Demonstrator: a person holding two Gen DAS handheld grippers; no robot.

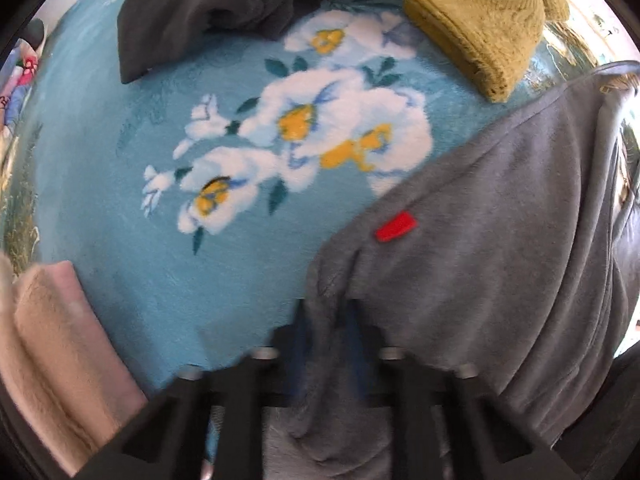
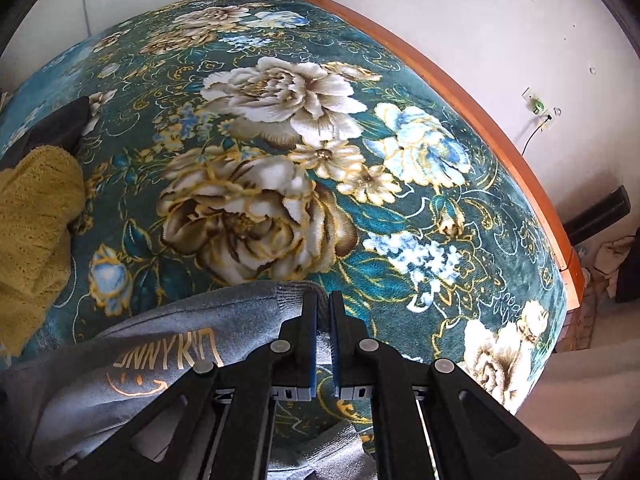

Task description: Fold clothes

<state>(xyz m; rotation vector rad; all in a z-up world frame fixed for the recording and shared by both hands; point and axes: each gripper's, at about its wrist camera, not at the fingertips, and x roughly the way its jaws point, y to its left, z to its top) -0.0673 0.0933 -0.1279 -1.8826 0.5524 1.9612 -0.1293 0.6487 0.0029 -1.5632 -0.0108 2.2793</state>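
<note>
No containers in either view; clothes lay loose on a plush floral blanket [image 1: 120,208] w/ a teal ground.

The grey soft-knit sweatshirt w/ a small red tab [image 1: 500,216] was stretched betw. both grippers. In the left wrist view it ran as a long band from the lower middle up to the right edge, long axis diagonal, red tab roughly mid-band. The left gripper [image 1: 330,332] was clamped on a bunched fold of it, cloth filling the gap betw. the fingers. In the right wrist view the same garment's ribbed edge sat at the right gripper [image 2: 324,312], jaws nearly touching, pinching that edge; gold lettering showed on the cloth left of the fingers.

Nearby: a mustard-yellow knitted jumper [image 1: 480,28] top right, a dark charcoal crumpled garment [image 1: 192,12] top left, a folded pale pink fleece piece [image 1: 56,344] bottom left. An orange wooden bed rail [image 2: 500,136] edged the blanket by a white wall [image 2: 480,20].
</note>
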